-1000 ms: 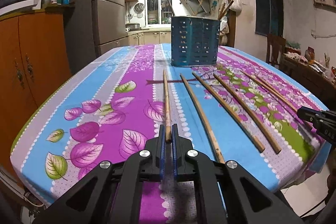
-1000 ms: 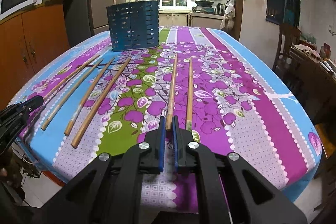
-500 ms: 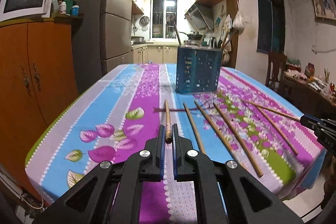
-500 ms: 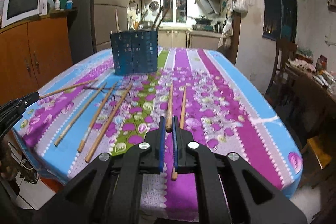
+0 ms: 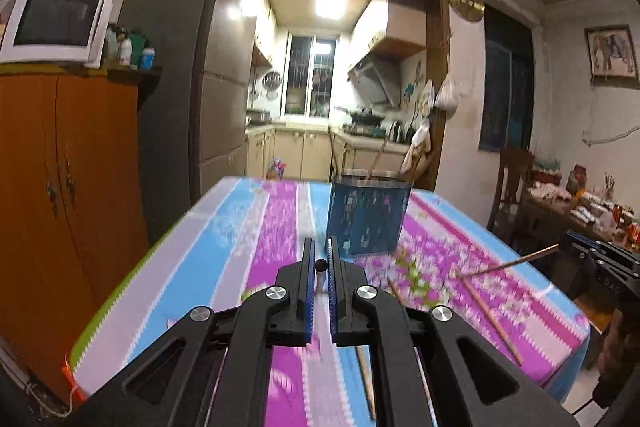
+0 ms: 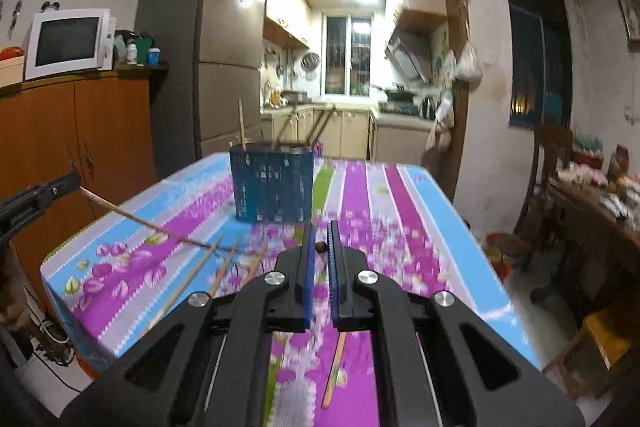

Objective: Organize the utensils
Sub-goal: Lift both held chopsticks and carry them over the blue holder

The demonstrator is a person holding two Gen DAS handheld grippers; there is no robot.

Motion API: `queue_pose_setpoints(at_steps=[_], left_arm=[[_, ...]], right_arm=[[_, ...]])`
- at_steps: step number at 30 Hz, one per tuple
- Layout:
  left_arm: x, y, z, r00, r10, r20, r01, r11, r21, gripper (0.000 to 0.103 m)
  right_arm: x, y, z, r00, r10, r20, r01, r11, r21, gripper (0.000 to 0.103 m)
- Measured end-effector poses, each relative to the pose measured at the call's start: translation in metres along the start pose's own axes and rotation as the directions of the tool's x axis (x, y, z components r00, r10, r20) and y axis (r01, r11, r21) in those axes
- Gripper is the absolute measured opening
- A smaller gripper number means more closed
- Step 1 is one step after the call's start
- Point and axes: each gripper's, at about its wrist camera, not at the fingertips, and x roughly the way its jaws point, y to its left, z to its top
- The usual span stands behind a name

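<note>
My left gripper point(image 5: 321, 247) is shut on a brown chopstick point(image 5: 320, 264), seen end-on between the blue pads and lifted off the table. My right gripper point(image 6: 320, 233) is shut on another chopstick point(image 6: 320, 247), also end-on and raised. Each gripper shows in the other's view: the right gripper point(image 5: 568, 247) at the right edge with its chopstick point(image 5: 504, 267) slanting down, the left gripper point(image 6: 74, 183) at the left edge with its chopstick point(image 6: 140, 221). The blue perforated utensil holder point(image 5: 366, 219) point(image 6: 272, 187) stands upright ahead with several chopsticks in it.
More chopsticks lie loose point(image 5: 492, 323) point(image 6: 188, 279) point(image 6: 334, 371) on the floral tablecloth point(image 5: 224, 267). An orange cabinet point(image 5: 60, 187) and a grey fridge point(image 5: 192, 87) stand left. A chair point(image 6: 548, 167) and a cluttered side table point(image 5: 580, 211) stand right.
Both grippers have risen and tilted up, each lifting its chopstick off the table. The chopsticks now point almost straight away from the cameras. The table has sunk lower in both views.
</note>
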Motion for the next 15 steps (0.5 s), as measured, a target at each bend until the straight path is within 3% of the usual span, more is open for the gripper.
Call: queue_pose_setpoints(at_steps=[7,15], left_arm=[[0.017,-0.001,0.04,0.999,-0.027,0.034,0.026,0.999,0.027,0.007],[0.044,0.004,0.07,0.997,-0.075,-0.007,0.075,0.997,-0.008,0.007]], right_arm=[[0.025,-0.009,0.043,0.996,0.085,0.006,-0.085,0.996,0.007,0.004],[0.043,-0.011,0.088,0.988,0.157,-0.004,-0.157,0.987,0.018,0.004]])
